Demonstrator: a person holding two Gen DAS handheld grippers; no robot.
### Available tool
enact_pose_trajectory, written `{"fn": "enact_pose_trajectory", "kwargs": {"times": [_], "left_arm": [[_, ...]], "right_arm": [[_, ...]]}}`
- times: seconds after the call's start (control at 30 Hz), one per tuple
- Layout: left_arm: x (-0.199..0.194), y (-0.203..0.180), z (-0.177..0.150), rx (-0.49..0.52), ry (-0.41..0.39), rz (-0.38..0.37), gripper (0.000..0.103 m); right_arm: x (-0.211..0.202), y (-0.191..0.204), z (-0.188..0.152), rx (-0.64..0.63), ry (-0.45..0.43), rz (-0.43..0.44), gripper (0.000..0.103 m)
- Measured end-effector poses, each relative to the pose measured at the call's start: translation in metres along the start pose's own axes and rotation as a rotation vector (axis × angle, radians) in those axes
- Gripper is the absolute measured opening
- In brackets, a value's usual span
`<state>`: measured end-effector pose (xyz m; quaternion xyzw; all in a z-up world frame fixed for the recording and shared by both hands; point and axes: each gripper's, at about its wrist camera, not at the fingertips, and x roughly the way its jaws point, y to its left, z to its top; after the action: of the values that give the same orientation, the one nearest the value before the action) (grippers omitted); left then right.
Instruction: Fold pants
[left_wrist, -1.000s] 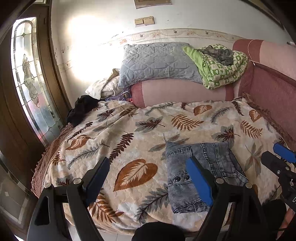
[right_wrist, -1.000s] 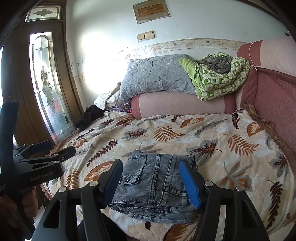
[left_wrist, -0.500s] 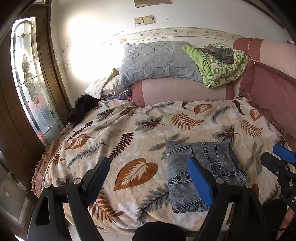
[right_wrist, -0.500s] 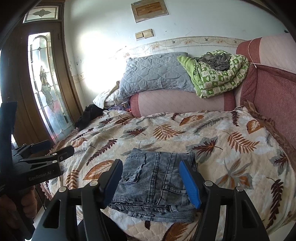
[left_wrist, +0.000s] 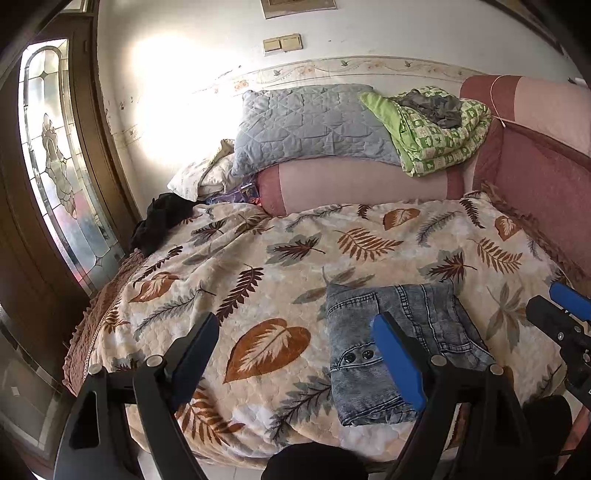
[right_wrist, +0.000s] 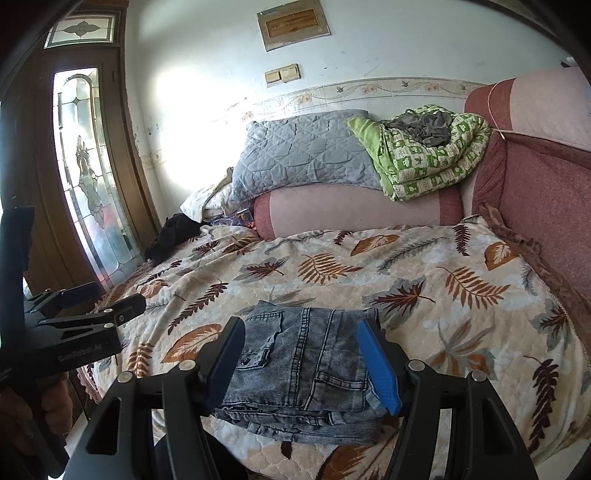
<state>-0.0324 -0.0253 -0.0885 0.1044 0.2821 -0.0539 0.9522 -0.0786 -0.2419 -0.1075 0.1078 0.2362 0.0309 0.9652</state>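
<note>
Grey-blue denim pants (left_wrist: 399, 343) lie folded into a compact rectangle near the front edge of the bed; they also show in the right wrist view (right_wrist: 306, 373). My left gripper (left_wrist: 295, 347) is open and empty, held above the leaf blanket to the left of the pants. My right gripper (right_wrist: 301, 358) is open and empty, hovering just in front of and above the folded pants, its fingers to either side in view. The right gripper's fingertips (left_wrist: 561, 306) show at the right edge of the left wrist view, and the left gripper (right_wrist: 92, 314) shows at the left of the right wrist view.
The bed has a leaf-print blanket (left_wrist: 332, 251). A pink bolster (left_wrist: 362, 184), a grey quilted pillow (left_wrist: 314, 125) and a green blanket (left_wrist: 436, 140) sit at the back. A dark garment (left_wrist: 162, 218) lies at the left rear. A glass-paned door (left_wrist: 55, 177) stands left, a red padded headboard (left_wrist: 546, 184) right.
Both grippers have shifted only slightly; the views have tilted a little. The folded pants have not moved.
</note>
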Motion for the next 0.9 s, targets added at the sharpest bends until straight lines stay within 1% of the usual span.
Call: {"fn": "enact_pose_trajectory", "kwargs": {"times": [0.5,0.9], "left_arm": [[-0.009,-0.014,0.001,0.040,-0.008,-0.004,0.086],[0.000,-0.018,-0.001,0.048,0.011,-0.001,0.086]], "right_arm": [[-0.014,-0.016,-0.002,0.043,-0.022,-0.008,0.067],[-0.005,-0.017,-0.004,0.044,0.005,-0.008,0.067]]}}
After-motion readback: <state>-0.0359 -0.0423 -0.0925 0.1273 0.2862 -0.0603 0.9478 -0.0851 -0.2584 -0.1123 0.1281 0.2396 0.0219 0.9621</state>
